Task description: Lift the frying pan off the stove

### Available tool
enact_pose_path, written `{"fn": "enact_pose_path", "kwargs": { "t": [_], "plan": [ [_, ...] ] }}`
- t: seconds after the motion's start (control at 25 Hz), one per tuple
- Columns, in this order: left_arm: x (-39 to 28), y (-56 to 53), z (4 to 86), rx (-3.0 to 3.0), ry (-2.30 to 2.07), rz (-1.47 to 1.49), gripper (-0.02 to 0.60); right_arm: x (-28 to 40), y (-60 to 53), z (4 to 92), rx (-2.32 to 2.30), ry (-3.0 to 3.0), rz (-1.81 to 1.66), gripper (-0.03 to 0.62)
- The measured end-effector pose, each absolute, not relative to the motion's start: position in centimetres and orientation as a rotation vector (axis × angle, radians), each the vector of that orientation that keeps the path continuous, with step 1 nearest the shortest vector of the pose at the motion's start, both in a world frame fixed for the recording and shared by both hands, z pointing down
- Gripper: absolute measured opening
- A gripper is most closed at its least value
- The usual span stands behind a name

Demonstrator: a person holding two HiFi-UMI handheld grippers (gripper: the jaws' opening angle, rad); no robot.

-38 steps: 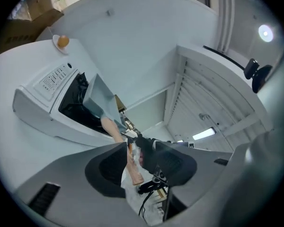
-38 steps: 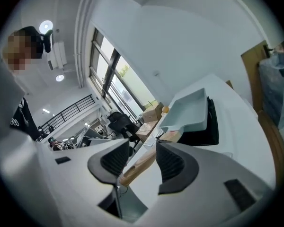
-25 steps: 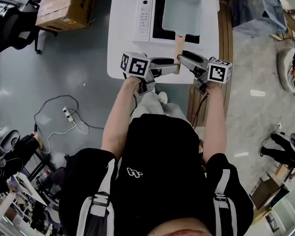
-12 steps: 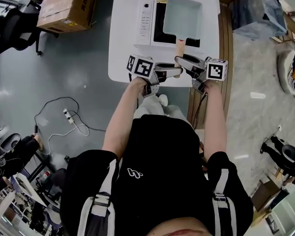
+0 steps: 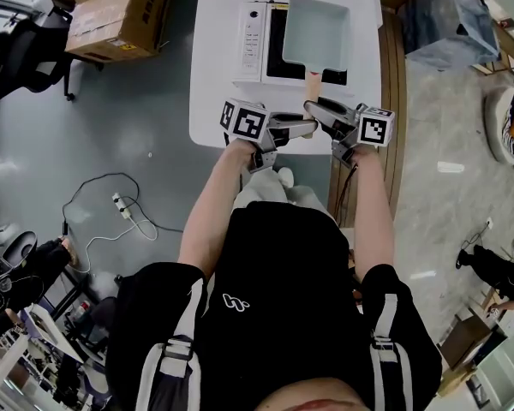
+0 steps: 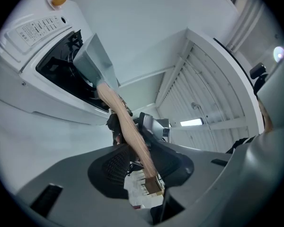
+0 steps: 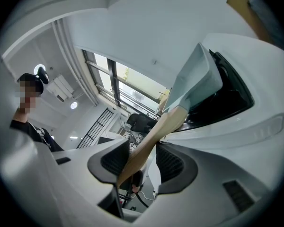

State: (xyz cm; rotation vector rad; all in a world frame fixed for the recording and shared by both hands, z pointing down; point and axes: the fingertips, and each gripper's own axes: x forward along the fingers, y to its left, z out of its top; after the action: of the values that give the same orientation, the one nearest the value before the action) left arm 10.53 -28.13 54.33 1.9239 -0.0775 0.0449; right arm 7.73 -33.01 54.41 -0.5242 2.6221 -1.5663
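Left gripper (image 6: 141, 161) and right gripper (image 7: 143, 161) both clamp the wooden handle (image 5: 313, 82) of the frying pan (image 5: 315, 31).
The pan is rectangular, pale grey and straight-walled, and it sits on the glossy black top of a boxy white stove (image 5: 254, 32) on a white table (image 5: 212, 84). Its smooth, light-wood handle juts toward the person. Both pairs of jaws have just been closing, and their dark ribbed pads now press on the handle from either side.
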Motion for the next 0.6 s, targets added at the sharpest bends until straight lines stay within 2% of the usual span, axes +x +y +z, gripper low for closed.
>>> {"fn": "enact_pose_path", "kwargs": {
  "t": [0.6],
  "plan": [
    [9.5,-28.3,49.4,2.071,-0.089,0.036,0.155,7.0,-32.9,49.2,-0.476,2.635,-1.370,0.189]
  ]
}}
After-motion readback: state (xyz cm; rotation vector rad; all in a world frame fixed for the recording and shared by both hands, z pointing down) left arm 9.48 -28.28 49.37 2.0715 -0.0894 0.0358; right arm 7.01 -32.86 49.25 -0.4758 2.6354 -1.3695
